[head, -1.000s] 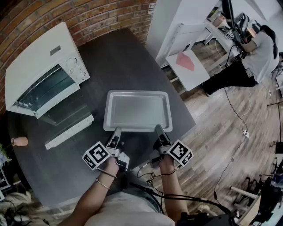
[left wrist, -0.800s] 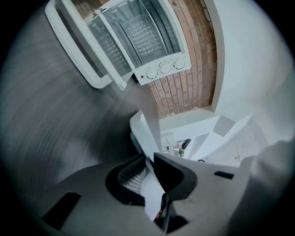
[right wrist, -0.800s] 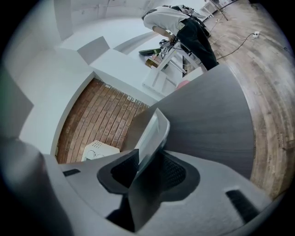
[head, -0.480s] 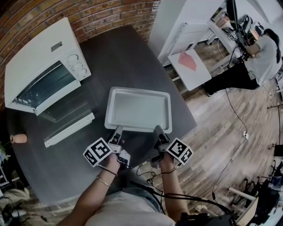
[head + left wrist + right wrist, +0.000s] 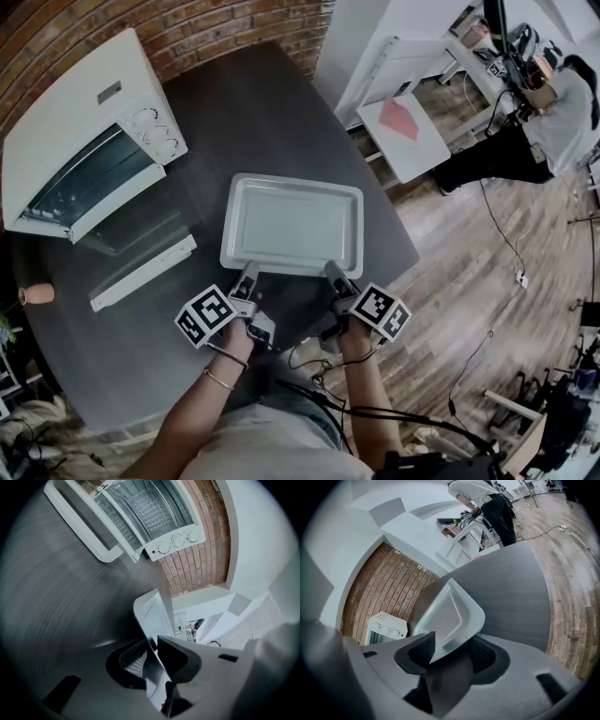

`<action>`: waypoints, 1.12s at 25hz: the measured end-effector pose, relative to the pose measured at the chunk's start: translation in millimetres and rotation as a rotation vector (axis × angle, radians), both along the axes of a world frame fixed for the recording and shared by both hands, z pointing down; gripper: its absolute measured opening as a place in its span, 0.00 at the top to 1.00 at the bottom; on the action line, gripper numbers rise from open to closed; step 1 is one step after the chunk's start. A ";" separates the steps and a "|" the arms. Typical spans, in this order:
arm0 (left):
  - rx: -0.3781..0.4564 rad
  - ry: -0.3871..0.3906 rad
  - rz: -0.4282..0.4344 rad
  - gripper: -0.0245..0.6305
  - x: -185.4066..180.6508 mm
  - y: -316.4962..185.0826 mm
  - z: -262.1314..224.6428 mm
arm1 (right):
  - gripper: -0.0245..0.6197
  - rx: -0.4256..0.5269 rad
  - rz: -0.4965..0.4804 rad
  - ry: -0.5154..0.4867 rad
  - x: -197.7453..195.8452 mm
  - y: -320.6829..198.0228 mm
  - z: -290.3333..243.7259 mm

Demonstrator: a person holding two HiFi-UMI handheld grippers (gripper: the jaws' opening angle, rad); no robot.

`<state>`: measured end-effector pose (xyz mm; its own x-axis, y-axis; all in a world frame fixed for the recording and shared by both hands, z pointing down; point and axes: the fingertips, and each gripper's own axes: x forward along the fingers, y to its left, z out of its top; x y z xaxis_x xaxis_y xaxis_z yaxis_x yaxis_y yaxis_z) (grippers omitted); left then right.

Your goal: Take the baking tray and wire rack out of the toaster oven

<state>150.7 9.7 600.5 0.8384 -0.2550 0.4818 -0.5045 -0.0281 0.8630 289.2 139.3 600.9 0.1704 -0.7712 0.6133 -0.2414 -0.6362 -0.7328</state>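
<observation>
**Now letting go of the tray: how to do it cleanly**

Already the pale grey rectangular metal baking tray (image 5: 291, 225) lies flat on the dark grey counter (image 5: 262, 112), outside the white toaster oven (image 5: 80, 141). The oven stands at 10 o'clock from the tray, with its glass door (image 5: 141, 253) folded down.

Both tongs are at the tray's rim on the 6 o'clock side. The left tongs (image 5: 246, 279) have just been opening. The thin rim stands between their pads, and the ribbed pad appears to be just off it. The right tongs (image 5: 334, 274) have also just been opening and are now clearly apart, with the tray's corner loose between them.

I judge that this step is the release. To do it well, both tongs should open fully before either hand moves back. The left one needs most care, because its gap is small.

Afterwards the hands should draw straight back toward 6 o'clock, keeping level, so that no pad catches the rim. The tray lies near the counter's edge on that side, so a caught rim could pull it over.

Something like a wire rack (image 5: 150, 515) seems to remain inside the oven, so that is probably the next target.
</observation>
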 end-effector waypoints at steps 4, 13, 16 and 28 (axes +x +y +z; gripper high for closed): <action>-0.014 -0.019 0.007 0.86 0.8 -0.7 6.1 | 0.55 -0.012 0.000 -0.013 -2.8 1.2 1.1; -0.117 -0.111 0.037 0.70 2.2 7.9 15.8 | 0.50 -0.043 0.046 -0.046 -6.7 16.3 6.1; -0.138 -0.117 0.038 0.69 -0.1 14.1 17.4 | 0.50 -0.045 0.058 -0.041 -5.2 21.4 7.7; -0.142 -0.096 0.015 0.69 -15.5 23.2 6.7 | 0.50 -0.030 0.080 -0.027 -8.8 29.2 1.1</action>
